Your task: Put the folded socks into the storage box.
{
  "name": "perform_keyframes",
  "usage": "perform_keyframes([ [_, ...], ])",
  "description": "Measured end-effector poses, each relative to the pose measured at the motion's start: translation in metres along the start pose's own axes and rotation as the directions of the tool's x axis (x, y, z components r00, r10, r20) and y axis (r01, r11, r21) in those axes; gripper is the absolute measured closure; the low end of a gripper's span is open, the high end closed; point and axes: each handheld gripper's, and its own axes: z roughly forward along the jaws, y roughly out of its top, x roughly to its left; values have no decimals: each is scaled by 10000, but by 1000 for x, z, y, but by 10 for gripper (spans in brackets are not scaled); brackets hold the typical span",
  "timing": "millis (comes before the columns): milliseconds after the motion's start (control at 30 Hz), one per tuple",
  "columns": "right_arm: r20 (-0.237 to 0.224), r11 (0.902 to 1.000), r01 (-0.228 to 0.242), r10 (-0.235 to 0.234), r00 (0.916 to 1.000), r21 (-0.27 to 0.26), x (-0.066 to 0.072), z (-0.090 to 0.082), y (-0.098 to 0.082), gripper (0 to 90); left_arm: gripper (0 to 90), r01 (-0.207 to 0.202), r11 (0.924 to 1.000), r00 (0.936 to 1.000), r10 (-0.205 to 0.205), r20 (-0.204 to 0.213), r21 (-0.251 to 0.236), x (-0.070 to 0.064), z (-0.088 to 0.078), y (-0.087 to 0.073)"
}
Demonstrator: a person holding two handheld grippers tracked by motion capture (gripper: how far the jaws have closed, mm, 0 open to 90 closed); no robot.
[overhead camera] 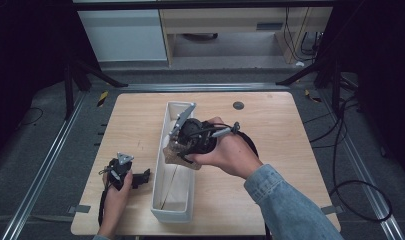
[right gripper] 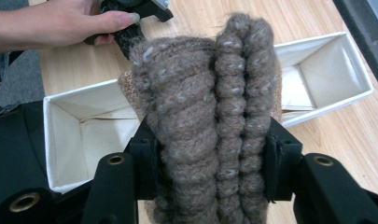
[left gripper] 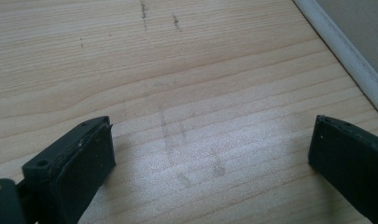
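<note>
A folded brown-grey knitted piece (right gripper: 210, 107) is clamped between the jaws of my right gripper (right gripper: 210, 163), which is shut on it. In the high view that gripper (overhead camera: 182, 145) holds the knit (overhead camera: 176, 156) over the middle of a long white fabric bin (overhead camera: 166, 212), tilted down into it. The bin (right gripper: 65, 140) lies open below the knit, its inside bare where it shows. My left gripper (overhead camera: 142, 177) rests low on the table just left of the bin, open, its wide-apart jaws (left gripper: 210, 158) over bare wood with nothing between them.
The wooden table (overhead camera: 270, 130) has a small dark round disc (overhead camera: 238, 105) at its far side. The bin's white rim (left gripper: 345, 56) runs close to the left gripper's right jaw. Black cables and stand legs lie on the floor around the table.
</note>
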Motion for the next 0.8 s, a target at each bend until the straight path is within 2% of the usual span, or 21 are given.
perform_keyframes([
  [800,-464,9995,247,-237,9986,205,20,11,3,499,0,4,10000,10000,-4,12,2,0,0,0],
])
